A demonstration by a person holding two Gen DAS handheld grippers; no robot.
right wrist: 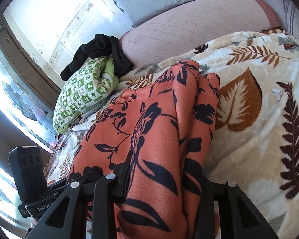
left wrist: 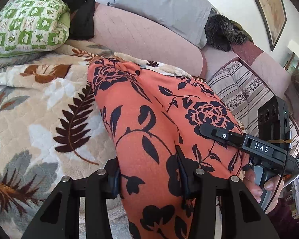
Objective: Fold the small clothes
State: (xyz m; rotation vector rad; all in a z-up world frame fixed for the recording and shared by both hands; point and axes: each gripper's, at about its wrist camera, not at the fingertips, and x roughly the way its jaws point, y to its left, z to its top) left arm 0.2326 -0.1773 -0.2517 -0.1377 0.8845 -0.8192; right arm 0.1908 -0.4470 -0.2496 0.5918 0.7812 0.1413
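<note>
Both claws are clenched on the same orange floral garment [left wrist: 159, 119]: the left claw [left wrist: 149, 177] has a bunched edge pinched between its jaws, and the right claw [right wrist: 165, 187] grips a thick gathered fold. The likely trouble is uneven layers. So much cloth is bunched in each claw that a layer could slip free as the edge is carried over, leaving a crooked fold, and the plush leaf-print blanket [left wrist: 39, 109] may drag the hanging cloth askew. The garment is soft, thin fabric, orange with black roses and leaves. It is lifted at the near end and trails away onto the blanket on the bed, near the green patterned pillow [right wrist: 83, 95].
</note>
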